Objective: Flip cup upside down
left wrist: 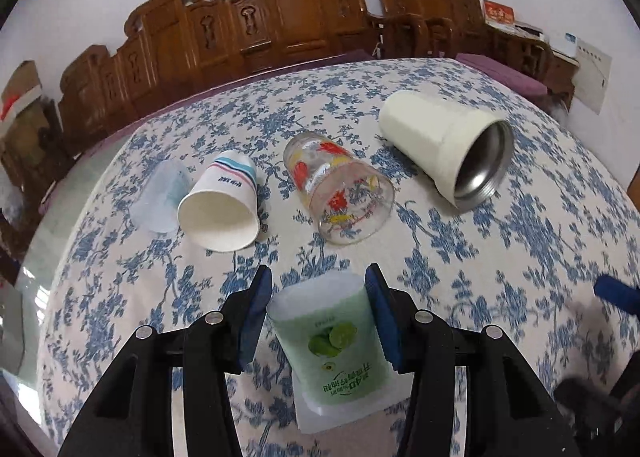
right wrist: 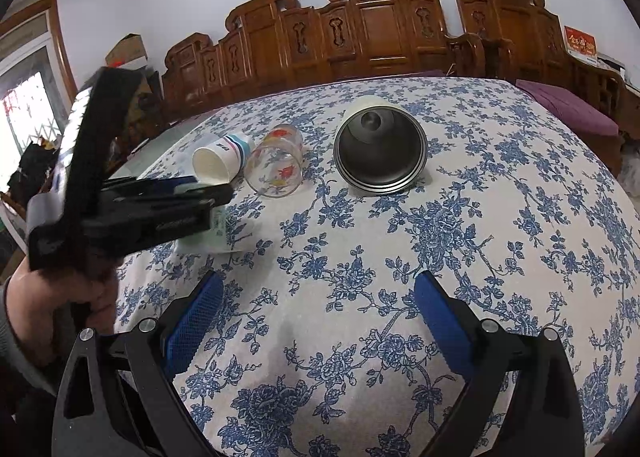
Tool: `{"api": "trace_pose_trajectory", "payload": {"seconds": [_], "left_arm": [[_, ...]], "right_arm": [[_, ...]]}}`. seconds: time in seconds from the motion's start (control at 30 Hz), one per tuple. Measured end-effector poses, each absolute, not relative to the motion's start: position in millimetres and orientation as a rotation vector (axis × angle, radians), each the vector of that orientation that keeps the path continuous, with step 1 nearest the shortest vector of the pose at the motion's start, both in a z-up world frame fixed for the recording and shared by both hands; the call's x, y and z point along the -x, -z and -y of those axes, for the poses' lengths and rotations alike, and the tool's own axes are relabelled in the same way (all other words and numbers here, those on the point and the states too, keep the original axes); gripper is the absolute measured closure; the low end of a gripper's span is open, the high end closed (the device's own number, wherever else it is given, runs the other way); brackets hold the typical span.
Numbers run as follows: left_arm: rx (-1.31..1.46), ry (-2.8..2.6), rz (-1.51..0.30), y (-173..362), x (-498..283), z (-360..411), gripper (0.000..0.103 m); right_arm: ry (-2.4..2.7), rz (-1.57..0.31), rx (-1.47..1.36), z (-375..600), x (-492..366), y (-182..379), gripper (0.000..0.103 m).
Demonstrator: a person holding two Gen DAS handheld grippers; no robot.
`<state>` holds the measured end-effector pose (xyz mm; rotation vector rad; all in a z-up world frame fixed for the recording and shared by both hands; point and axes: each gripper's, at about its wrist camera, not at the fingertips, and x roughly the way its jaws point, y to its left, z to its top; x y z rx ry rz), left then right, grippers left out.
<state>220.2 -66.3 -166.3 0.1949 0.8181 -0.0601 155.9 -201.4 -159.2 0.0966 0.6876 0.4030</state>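
Note:
A green plastic cup with a lime picture (left wrist: pixel 340 345) stands upside down on the floral tablecloth (left wrist: pixel 460 277), its rim on the cloth. My left gripper (left wrist: pixel 318 289) straddles it with its blue pads on either side; the right pad touches the cup, a narrow gap shows at the left pad. In the right wrist view the left gripper (right wrist: pixel 192 197) hides most of this cup (right wrist: pixel 218 231). My right gripper (right wrist: pixel 320 317) is open and empty over bare cloth.
Lying on their sides behind are a clear plastic cup (left wrist: pixel 162 193), a striped paper cup (left wrist: pixel 220 205), a painted glass (left wrist: pixel 340 193) and a white steel-lined mug (left wrist: pixel 444 149). Carved wooden chairs (left wrist: pixel 280 17) line the table's far edge.

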Motion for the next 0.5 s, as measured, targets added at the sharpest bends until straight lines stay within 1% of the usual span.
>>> {"api": "trace_pose_trajectory", "payload": {"seconds": [0.27, 0.3, 0.33, 0.37, 0.47, 0.5], "left_arm": [[-0.192, 0.095, -0.833, 161.7, -192.0, 64.8, 0.056], [-0.183, 0.097, -0.836, 160.4, -190.8, 64.1, 0.05], [-0.162, 0.101, -0.834, 157.9, -187.9, 61.3, 0.046], [-0.15, 0.102, -0.828, 156.5, -185.8, 59.7, 0.044], [-0.117, 0.097, -0.826, 151.3, -180.3, 52.3, 0.043], [-0.104, 0.094, -0.825, 149.3, -178.3, 48.9, 0.04]], "right_arm": [[-0.388, -0.692, -0.096, 203.5, -155.7, 160.6, 0.006], [-0.386, -0.692, -0.097, 204.0, -155.6, 160.6, 0.006], [-0.385, -0.693, -0.097, 204.2, -155.5, 161.0, 0.006], [-0.383, -0.694, -0.095, 204.6, -155.5, 161.4, 0.006], [-0.376, -0.69, -0.099, 206.0, -154.6, 160.0, 0.006], [-0.374, -0.687, -0.1, 206.6, -154.1, 158.4, 0.006]]}}
